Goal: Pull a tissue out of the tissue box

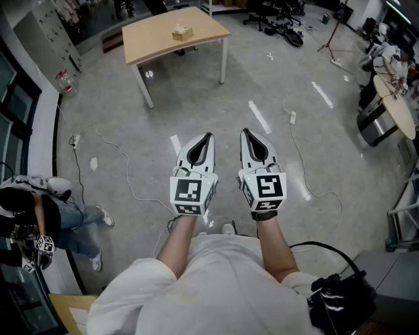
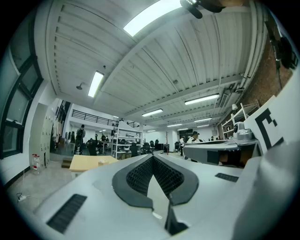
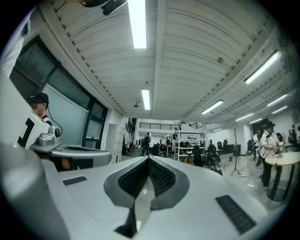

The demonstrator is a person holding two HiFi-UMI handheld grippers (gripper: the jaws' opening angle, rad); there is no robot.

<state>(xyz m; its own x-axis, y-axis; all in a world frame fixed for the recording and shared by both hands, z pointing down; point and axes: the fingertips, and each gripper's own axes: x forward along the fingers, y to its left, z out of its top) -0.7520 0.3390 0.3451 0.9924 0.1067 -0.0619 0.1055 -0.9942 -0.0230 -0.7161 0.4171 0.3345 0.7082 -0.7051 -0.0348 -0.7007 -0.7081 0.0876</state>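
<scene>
A tan tissue box (image 1: 182, 31) stands on a light wooden table (image 1: 157, 40) far ahead across the floor. In the left gripper view the table (image 2: 89, 162) is small and distant, with the box (image 2: 102, 161) on it. My left gripper (image 1: 209, 136) and right gripper (image 1: 244, 131) are held side by side at waist height, pointing level toward the room, well short of the table. Both are shut with tips touching and nothing between them, as the left gripper (image 2: 152, 156) and the right gripper (image 3: 149, 158) show in their own views.
White cables (image 1: 124, 176) and a power strip (image 1: 293, 118) trail over the shiny grey floor between me and the table. A person (image 1: 59, 216) sits at the left edge. A round table (image 1: 396, 105) and a dark bin (image 1: 374, 124) stand at the right; office chairs (image 1: 275, 13) are beyond.
</scene>
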